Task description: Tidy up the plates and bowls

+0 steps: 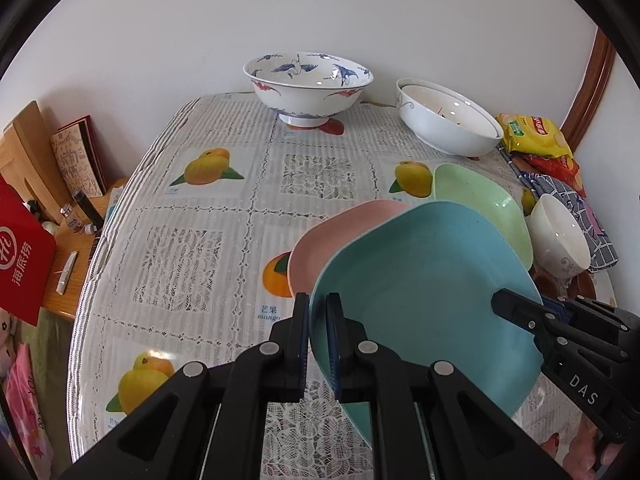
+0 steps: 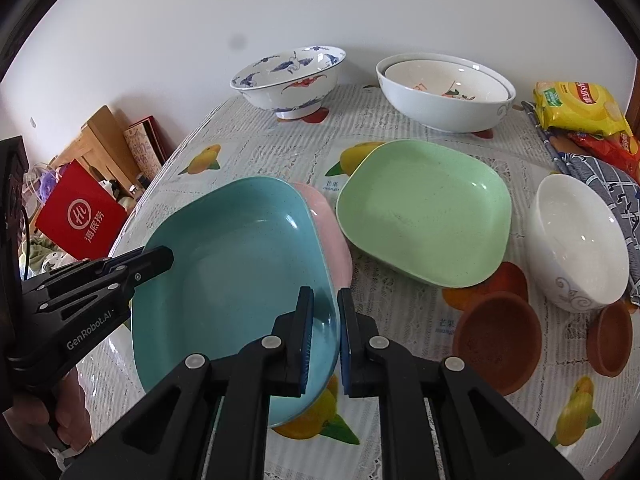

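Note:
A blue plate [image 1: 424, 292] [image 2: 236, 276] is held off the table between both grippers. My left gripper [image 1: 318, 320] is shut on its left rim; it also shows in the right wrist view [image 2: 160, 260]. My right gripper [image 2: 325, 320] is shut on its right rim; it also shows in the left wrist view [image 1: 508, 304]. A pink plate [image 1: 336, 232] [image 2: 332, 232] lies just under the blue one. A green plate [image 2: 424, 208] [image 1: 480, 200] lies to the right. A small white bowl [image 2: 576, 240] [image 1: 560, 236] stands further right.
At the back stand a blue-patterned bowl [image 1: 308, 84] [image 2: 288, 80] and a white bowl with a smaller bowl nested inside it [image 2: 444, 92] [image 1: 448, 120]. Snack bags [image 2: 580, 108] and a checked cloth [image 2: 600, 184] lie at the right edge. Two brown saucers [image 2: 496, 336] sit front right. The table's left edge [image 1: 104, 240] drops to a side table.

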### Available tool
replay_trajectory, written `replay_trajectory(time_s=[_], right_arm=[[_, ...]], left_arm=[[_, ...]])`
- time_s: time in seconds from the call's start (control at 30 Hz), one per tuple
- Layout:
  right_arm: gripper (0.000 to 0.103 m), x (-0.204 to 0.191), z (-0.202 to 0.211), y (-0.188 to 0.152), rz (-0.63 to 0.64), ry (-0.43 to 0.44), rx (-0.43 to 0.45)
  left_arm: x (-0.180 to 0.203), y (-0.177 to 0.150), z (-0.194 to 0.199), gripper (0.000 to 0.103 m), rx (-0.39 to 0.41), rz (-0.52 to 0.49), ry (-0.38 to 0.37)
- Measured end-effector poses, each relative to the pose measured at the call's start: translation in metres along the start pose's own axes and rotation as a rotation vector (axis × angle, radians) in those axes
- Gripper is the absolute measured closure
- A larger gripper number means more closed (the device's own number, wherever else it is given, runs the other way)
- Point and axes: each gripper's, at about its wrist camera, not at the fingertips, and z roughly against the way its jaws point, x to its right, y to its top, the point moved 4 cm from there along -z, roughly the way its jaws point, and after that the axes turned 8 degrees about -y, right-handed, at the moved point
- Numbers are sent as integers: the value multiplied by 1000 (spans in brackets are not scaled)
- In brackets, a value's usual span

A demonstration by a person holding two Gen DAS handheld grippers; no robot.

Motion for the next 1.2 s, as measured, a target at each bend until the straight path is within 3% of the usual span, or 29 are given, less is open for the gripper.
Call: replay_trajectory(time_s=[0.77, 1.0, 1.03, 1.1, 1.13, 1.2], right_arm=[[91, -5, -49, 22, 23, -4, -20], [81, -15, -51, 22, 75, -21, -17], [78, -15, -51, 22, 76, -16, -20], [74, -14, -48, 21, 72, -3, -24], [71, -14, -46, 21, 68, 2, -25], [68, -12, -40, 20, 58, 11, -16]], left_arm=[[-21, 19, -38, 94, 6, 41, -11], [-21, 20, -41, 93, 3, 24, 9], [-22, 20, -41, 88, -1, 25, 11], [-22, 18, -40, 63, -10, 27, 30], [-22, 17, -37, 45, -1, 26, 47], [-21, 17, -28, 41, 39, 15, 65]])
